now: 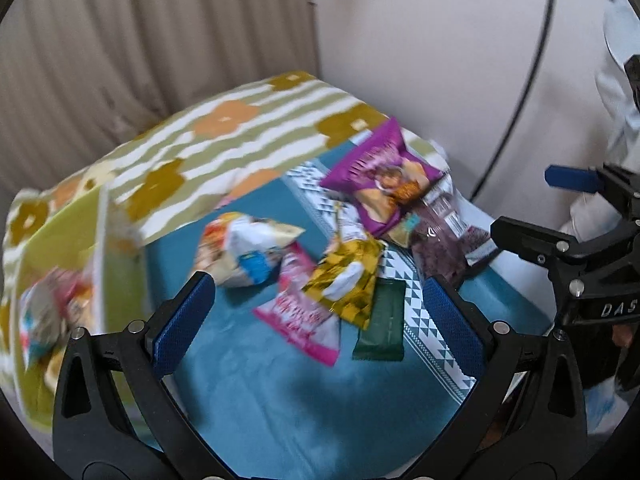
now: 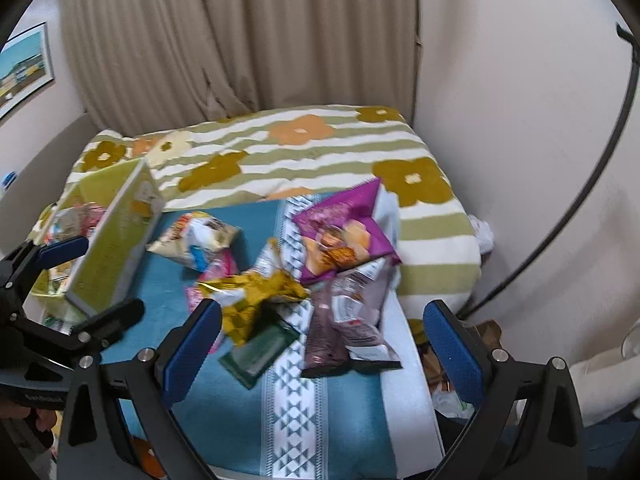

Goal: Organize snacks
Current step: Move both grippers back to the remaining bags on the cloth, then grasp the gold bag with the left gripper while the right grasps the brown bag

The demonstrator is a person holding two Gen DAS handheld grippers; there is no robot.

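Green box [image 2: 116, 240] sits at the bed's left edge with some packets inside. Loose snacks [image 2: 280, 276] are piled mid-bed on the teal towel [image 2: 224, 420]. Both grippers, left [image 1: 316, 304] and right [image 2: 322, 336], hover with fingers wide and empty. I'd take the top gold packet [image 2: 260, 296] by an edge.

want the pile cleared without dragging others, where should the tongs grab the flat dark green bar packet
Grip the flat dark green bar packet at its near free end, from the near side, jaws across its narrow width. Its far end is tucked under the crinkled gold wrapper; the near end lies bare on the teal cloth.
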